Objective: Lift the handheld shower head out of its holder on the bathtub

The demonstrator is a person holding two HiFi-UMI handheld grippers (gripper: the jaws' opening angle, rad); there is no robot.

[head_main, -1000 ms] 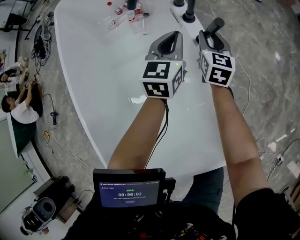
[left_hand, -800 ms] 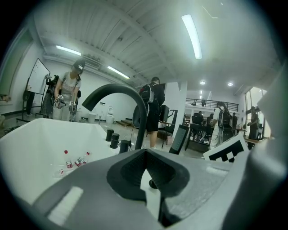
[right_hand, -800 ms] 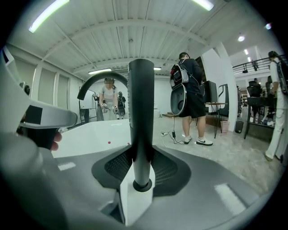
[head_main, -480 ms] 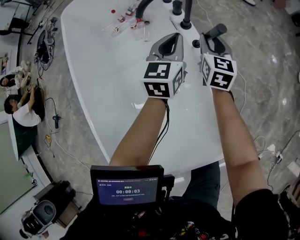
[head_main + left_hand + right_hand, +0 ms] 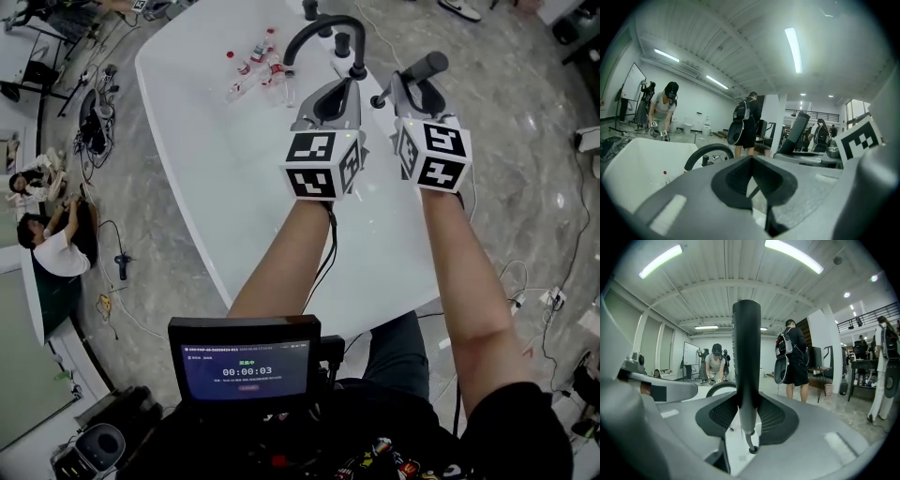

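A dark grey handheld shower head stands upright between the jaws of my right gripper, which is shut on its handle. A thin hose joins the handle's lower end. The right gripper hovers over the right rim of the white bathtub, near the arched black faucet. My left gripper hangs just to the left of it, over the tub, shut with nothing held. The holder itself I cannot make out.
Several small bottles lie in the far end of the tub. Black tap knobs stand on the rim beside the faucet. People sit on the floor at the left and stand beyond the tub. Cables run over the floor.
The head view has swung so that more of the tub's far end and the faucet arch show. Both grippers stay side by side, and the right one keeps its hold on the shower head.
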